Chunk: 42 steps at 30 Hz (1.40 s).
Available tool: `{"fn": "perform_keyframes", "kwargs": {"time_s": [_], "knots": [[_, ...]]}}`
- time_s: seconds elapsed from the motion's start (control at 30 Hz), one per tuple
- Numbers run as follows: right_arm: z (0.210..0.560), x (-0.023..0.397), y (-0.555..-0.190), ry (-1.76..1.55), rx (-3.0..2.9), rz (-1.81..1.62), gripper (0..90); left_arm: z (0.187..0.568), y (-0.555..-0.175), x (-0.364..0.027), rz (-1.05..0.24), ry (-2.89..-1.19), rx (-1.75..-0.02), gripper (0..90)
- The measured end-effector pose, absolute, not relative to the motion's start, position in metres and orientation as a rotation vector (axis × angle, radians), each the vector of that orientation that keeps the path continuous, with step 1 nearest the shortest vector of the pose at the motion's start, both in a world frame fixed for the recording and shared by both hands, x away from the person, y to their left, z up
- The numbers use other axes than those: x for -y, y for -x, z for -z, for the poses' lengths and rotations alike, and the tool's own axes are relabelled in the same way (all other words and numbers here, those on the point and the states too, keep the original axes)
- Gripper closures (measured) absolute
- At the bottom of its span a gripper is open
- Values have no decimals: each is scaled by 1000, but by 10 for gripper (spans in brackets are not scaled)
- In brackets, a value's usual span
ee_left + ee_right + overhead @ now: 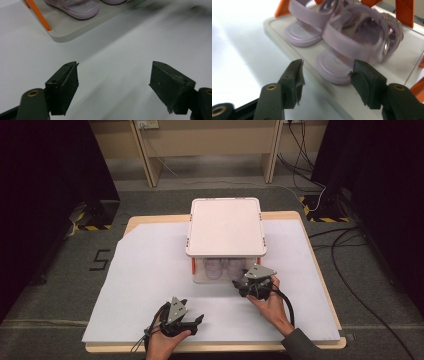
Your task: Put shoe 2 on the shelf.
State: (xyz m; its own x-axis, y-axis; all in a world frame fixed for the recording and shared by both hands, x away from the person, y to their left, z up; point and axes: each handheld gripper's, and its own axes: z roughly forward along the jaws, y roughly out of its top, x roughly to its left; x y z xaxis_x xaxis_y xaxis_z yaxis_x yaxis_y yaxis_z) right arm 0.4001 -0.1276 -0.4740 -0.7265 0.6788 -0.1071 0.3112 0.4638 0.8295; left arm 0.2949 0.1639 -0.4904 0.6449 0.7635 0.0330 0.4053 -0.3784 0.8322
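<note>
A white storage box (pixel 226 226) with orange latches sits on the white-covered table (pixel 140 285), its near side open, and a pair of small lilac sandals (pixel 223 268) stands on the box floor just inside the opening. In the right gripper view the right gripper (pixel 325 75) has its jaws spread apart with nothing between them, lined up on the heel of the nearer sandal (pixel 352 47), close to it but not touching. The left gripper (pixel 115 75) hangs over bare table well short of the box, jaws wide open and empty.

The likely trouble: the heel strap looks soft and rounded, so a pinch there may slip or fold it. The two sandals stand touching, so dragging one may pull the other askew. The box's raised front lip (pixel 294 53) could catch the sole on the way out, and the light box may slide since nothing steadies it
</note>
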Motion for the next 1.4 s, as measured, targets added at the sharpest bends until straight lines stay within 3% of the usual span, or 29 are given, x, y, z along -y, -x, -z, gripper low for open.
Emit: {"fn": "perform_keyframes", "kwargs": {"time_s": [0.63, 1.4], "knots": [[469, 172, -358, -991, -2325, -1276, 241, 489, -294, -165, -533, -2007, -908, 223], [473, 206, -338, -1056, -2287, -1288, 187, 490, -293, -164, -529, -2010, -907, 216]]}}
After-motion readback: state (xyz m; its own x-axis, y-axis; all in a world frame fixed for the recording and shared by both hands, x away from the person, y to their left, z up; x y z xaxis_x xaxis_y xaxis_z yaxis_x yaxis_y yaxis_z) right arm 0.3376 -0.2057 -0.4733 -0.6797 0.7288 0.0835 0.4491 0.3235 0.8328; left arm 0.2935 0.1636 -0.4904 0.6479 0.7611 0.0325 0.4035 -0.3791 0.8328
